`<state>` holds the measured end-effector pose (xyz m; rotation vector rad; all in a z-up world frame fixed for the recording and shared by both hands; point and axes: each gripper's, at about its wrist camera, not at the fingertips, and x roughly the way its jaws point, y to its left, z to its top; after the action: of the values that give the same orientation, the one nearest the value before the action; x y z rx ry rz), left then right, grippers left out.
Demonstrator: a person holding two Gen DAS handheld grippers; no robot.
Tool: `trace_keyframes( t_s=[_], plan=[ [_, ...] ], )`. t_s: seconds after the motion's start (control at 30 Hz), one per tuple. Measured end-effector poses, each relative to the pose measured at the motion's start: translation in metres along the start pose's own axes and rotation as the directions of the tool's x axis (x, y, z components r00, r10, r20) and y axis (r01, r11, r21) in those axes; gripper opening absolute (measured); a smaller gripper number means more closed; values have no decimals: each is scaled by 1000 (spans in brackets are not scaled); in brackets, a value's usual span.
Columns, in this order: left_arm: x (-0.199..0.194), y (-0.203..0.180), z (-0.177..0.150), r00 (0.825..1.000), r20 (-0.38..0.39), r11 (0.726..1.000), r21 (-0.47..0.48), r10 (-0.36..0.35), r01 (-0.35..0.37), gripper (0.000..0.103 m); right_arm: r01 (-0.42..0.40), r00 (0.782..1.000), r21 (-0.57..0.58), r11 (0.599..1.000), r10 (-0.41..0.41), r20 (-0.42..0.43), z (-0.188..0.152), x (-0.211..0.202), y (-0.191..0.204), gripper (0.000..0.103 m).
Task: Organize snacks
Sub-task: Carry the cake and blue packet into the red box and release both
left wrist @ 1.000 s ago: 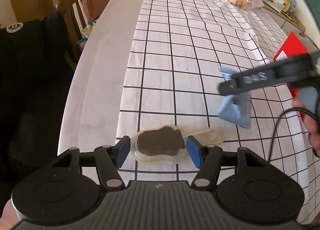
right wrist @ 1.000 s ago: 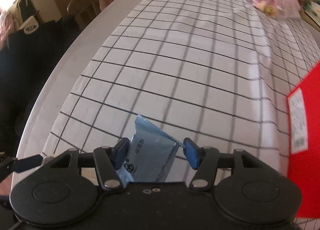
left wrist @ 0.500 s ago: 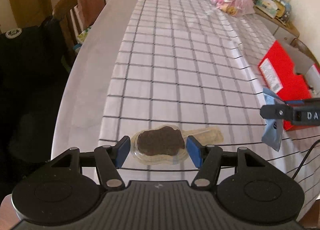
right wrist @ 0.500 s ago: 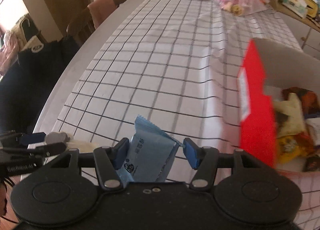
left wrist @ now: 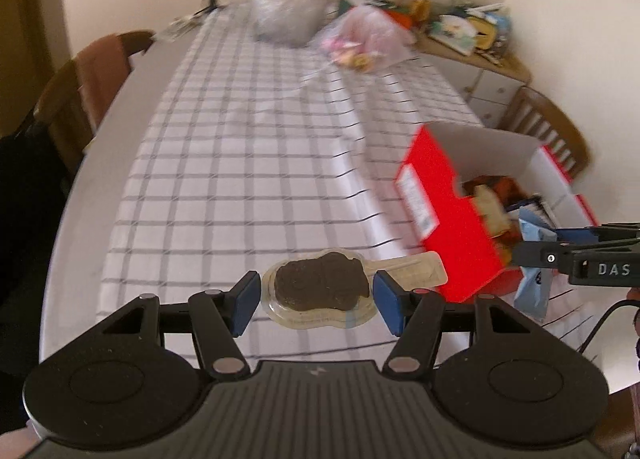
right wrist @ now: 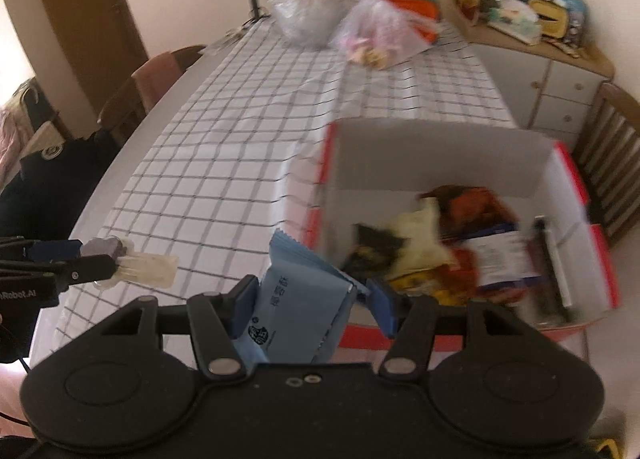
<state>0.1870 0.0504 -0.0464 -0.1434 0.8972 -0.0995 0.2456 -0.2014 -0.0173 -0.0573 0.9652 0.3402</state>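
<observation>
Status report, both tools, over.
Left tool grips chocolate pop. Right tool grips blue packet beside red box. Path unobstructed.

Soft daylight fills the room, bright on the pale walls, with only faint shadows. Both views are smeared with motion blur: the checked tabletop (left wrist: 248, 163) lines streak, and the red box (right wrist: 452, 243) contents run together. Fisheye bending curves the edges, corners going dark.
</observation>
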Motion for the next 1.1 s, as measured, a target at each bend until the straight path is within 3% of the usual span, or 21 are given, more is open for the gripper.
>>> trace_keyframes(
  t_s=[0.57, 0.87, 1.1],
  plan=[
    [41, -146, 48, 997, 19, 988, 137, -74, 71, 61, 100, 994, 48, 994, -102, 48, 10, -22, -135, 58],
    [81, -193, 69, 1000, 7, 985, 169, -20, 19, 61, 108, 994, 32, 994, -109, 23, 22, 4, -175, 58],
    [123, -210, 83, 999, -35, 983, 180, 41, -34, 61, 89, 996, -18, 996, -90, -21, 35, 36, -180, 58]
  ],
)
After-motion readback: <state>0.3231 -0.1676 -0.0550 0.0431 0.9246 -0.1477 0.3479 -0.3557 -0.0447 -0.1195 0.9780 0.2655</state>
